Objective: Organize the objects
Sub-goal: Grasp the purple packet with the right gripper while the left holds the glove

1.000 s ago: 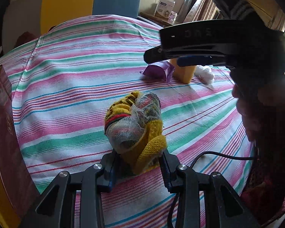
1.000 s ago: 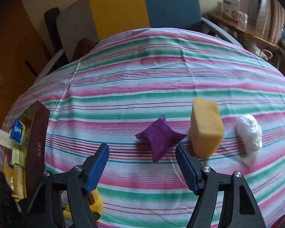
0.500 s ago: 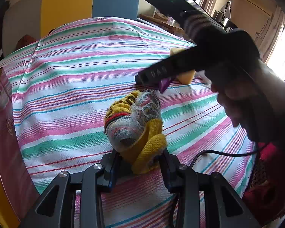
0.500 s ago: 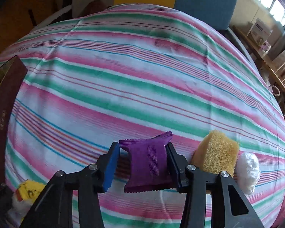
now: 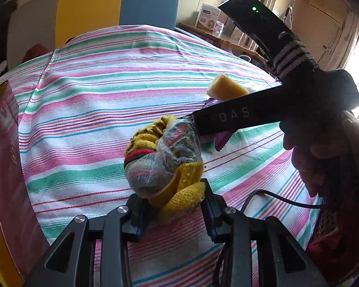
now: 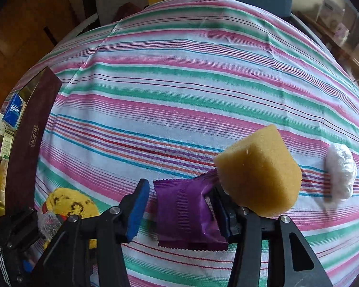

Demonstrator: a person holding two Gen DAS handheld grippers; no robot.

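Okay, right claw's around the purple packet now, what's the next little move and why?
Probably close the right claw fully. The purple packet sits between its fingers, touching the right one, with a gap showing at the left blue pad. The sponge crowds the right side, so lift gently afterwards.

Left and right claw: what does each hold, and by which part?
Left claw: yellow sock bundle, by its near end. Right claw: straddles the purple packet; grip cannot be told.

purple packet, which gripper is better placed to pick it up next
Right. The purple packet already lies between the right gripper fingers, which are not yet closed on it, while the left gripper is shut on the yellow bundle.
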